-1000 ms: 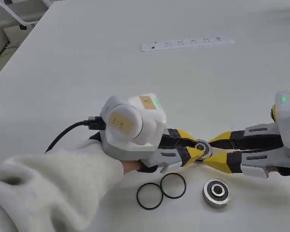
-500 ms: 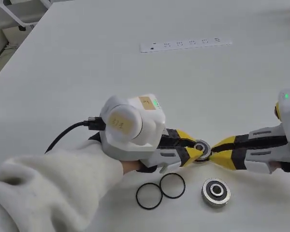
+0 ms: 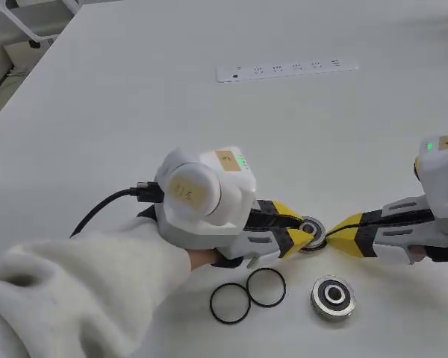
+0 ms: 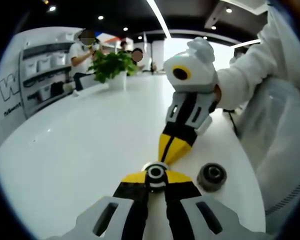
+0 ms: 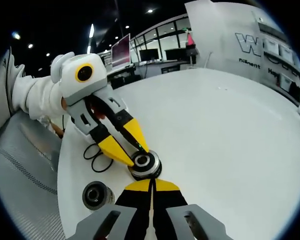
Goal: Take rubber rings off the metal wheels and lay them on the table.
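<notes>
Above the table [image 3: 134, 89], left gripper [image 3: 306, 233] clamps a metal wheel [image 5: 144, 161]; right gripper [image 3: 334, 234] has closed, seemingly pinching its rubber ring [image 5: 136, 172] for removal

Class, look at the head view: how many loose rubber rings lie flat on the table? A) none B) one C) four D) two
D: two black rubber rings lie side by side on the table, left of the free metal wheel.
</notes>
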The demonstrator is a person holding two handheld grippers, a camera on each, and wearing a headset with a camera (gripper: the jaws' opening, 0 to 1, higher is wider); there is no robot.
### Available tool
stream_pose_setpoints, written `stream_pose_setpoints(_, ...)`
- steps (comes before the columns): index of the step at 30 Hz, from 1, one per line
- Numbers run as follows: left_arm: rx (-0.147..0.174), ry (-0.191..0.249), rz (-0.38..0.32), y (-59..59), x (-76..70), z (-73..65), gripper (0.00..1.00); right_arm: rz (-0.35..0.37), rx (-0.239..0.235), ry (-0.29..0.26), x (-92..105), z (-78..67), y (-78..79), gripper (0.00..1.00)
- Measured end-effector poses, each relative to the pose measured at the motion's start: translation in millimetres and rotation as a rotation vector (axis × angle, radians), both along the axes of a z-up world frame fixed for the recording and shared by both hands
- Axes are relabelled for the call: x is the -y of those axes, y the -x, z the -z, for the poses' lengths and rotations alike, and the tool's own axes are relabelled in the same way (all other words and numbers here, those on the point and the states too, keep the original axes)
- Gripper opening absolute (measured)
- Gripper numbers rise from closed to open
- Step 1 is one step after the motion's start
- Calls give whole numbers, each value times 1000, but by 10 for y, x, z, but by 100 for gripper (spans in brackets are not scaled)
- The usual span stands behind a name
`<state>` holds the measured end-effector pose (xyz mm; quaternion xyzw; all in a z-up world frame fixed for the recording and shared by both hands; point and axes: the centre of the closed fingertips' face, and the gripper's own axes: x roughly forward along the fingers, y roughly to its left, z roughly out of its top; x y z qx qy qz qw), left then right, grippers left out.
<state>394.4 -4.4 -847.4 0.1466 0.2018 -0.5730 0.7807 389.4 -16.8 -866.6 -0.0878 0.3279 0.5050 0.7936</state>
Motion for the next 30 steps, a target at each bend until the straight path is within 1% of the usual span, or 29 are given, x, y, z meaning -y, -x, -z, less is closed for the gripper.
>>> stream_pose_setpoints(1, 0, 0, 0, 0, 0, 0, 12, 11, -11, -6, 4, -9, -5, 0)
stream_pose_setpoints(2, 0, 0, 0, 1, 0, -1, 12, 45, -44, -33, 3, -29, -12, 0)
stream_pose_setpoints(4, 0, 0, -1, 1, 0, -2, 12, 89, -89, -70, 20, -51, -35, 0)
stream_pose_setpoints(5, 0, 0, -1, 0, 0, -2, 12, 132, -139, -104, 37, -60, -48, 0)
stream_pose_setpoints(6, 1, 0, -1, 0, 0, -2, 12, 152, -164, -132, 40, -76, -58, 0)
stream_pose_setpoints(7, 1, -1, -1, 0, 0, -2, 12, 192, -209, -175, 54, -96, -76, 0)
stream_pose_setpoints(9, 2, -1, -2, -2, 2, -2, 12, 248, -307, -270, 46, -141, -77, 0)
stream_pose_setpoints(10, 1, -1, -2, -2, 2, -2, 12, 252, -322, -293, 41, -151, -73, 0)
stream_pose_setpoints(12, 2, -1, -2, -3, 3, -1, 12, 256, -343, -312, 48, -150, -59, 0)
stream_pose_setpoints(13, 2, -2, -2, -3, 4, -1, 12, 264, -368, -335, 35, -170, -50, 0)
stream_pose_setpoints(14, 3, -2, -2, -2, 5, -1, 12, 264, -385, -342, 20, -175, -37, 0)
stream_pose_setpoints(15, 9, -7, 1, -2, 6, 0, 12, 260, -363, -334, 20, -173, -55, 0)
stream_pose_setpoints(17, 21, -18, 3, 3, 15, 0, 12, 258, -391, -340, 2, -192, -20, 0)
stream_pose_setpoints(19, 18, -24, 6, 3, 19, 1, 12, 247, -396, -349, -43, -221, 12, 0)
stream_pose_setpoints(20, 18, -28, 8, 5, 18, 2, 12, 241, -389, -352, -65, -243, 12, 0)
stream_pose_setpoints(22, 18, -27, 5, 3, 18, 1, 12, 236, -381, -336, -85, -246, 22, 0)
stream_pose_setpoints(26, 19, -28, 4, 0, 18, 1, 12, 240, -389, -350, -67, -257, 21, 0)
stream_pose_setpoints(30, 19, -28, 5, -1, 19, 2, 12, 232, -385, -353, -87, -271, 23, 0)
